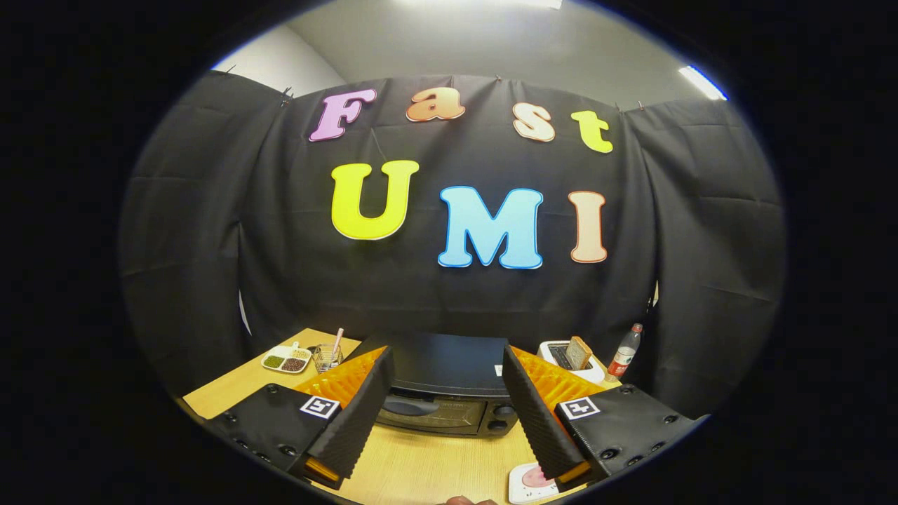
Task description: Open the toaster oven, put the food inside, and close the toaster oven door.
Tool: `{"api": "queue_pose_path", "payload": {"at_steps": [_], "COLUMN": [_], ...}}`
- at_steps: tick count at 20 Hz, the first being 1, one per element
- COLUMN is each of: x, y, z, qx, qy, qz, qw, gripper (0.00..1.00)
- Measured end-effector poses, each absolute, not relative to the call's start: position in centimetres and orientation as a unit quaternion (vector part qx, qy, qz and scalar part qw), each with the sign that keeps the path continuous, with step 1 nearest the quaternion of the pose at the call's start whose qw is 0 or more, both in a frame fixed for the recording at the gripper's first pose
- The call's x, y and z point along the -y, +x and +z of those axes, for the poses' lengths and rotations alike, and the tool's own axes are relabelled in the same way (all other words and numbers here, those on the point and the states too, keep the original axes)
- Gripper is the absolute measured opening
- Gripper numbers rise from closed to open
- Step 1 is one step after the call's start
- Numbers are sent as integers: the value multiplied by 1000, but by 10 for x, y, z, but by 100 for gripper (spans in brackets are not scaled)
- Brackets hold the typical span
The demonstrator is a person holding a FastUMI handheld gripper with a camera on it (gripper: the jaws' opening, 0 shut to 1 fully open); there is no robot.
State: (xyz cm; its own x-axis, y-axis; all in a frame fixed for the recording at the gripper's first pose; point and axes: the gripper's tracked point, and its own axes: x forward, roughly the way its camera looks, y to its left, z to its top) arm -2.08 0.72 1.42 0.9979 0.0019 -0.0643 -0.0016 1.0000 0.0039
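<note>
The toaster oven (pixel 443 389) is seen on the wooden table (pixel 421 470) with its door shut, framed between the two fingers and a little beyond them; the opening step is judged not yet begun. The gripper (pixel 449 421) is held wide open and empty. For the next move, the door's top edge would need to be reached and pulled down; a small plate of food (pixel 530 482) lies near the right finger.

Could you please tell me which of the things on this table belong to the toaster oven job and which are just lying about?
For the job:
- toaster oven, door shut, just beyond the fingers
- food on the plate near the right finger
- gripper, open, holding nothing

Lying about:
- toaster with bread
- bottle
- divided dish
- wire basket
</note>
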Motion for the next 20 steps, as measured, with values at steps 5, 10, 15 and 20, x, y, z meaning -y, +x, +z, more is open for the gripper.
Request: {"api": "queue_pose_path", "payload": {"at_steps": [5,10,15,20], "x": [-20,-37,-51,-56], "y": [16,51,82,106], "z": [-20,-60,-96,-124], "qx": [-72,-113,-149,-183], "qy": [10,24,37,39], "qz": [2,10,10,6], "qw": [997,993,988,982], "gripper": [98,98,98,98]}}
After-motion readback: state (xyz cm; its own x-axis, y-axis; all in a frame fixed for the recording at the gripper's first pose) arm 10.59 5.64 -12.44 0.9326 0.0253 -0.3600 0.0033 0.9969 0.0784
